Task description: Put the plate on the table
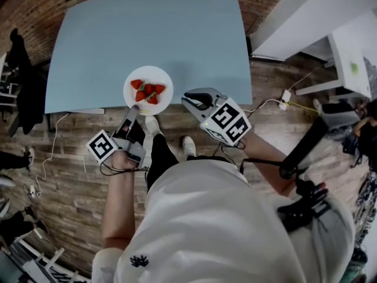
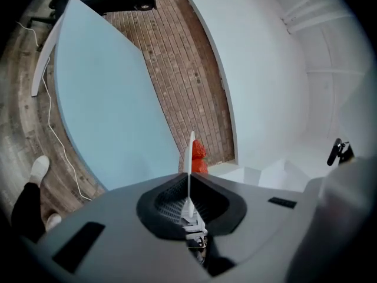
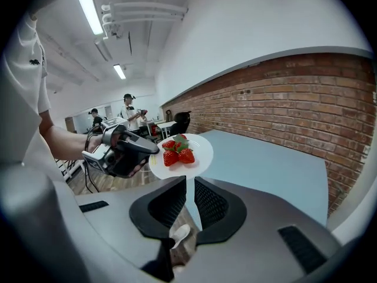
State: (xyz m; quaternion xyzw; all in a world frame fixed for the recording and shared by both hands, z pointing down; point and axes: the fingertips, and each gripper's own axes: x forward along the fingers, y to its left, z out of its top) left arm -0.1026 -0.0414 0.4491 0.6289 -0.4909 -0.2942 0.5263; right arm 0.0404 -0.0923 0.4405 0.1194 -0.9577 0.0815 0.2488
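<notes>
A white plate [image 1: 148, 89] carrying several strawberries [image 1: 149, 91] hovers over the near edge of the light blue table [image 1: 147, 34]. My left gripper [image 1: 134, 109] is shut on the plate's near rim. In the left gripper view the plate [image 2: 190, 155] stands edge-on between the jaws, with a strawberry [image 2: 199, 154] beside it. My right gripper [image 1: 189, 99] hangs just right of the plate, apart from it; its jaws sit nearly together with nothing between them. The right gripper view shows the plate [image 3: 197, 155] level, with the left gripper [image 3: 138, 152] on its left rim.
The table's far side meets a brick wall [image 3: 294, 93]. White desks [image 1: 353, 46] and a black stand [image 1: 306, 149] are to the right, and a white cable [image 1: 53, 146] trails over the wooden floor. My feet [image 1: 187, 146] stand at the table's edge. People stand far back [image 3: 129, 114].
</notes>
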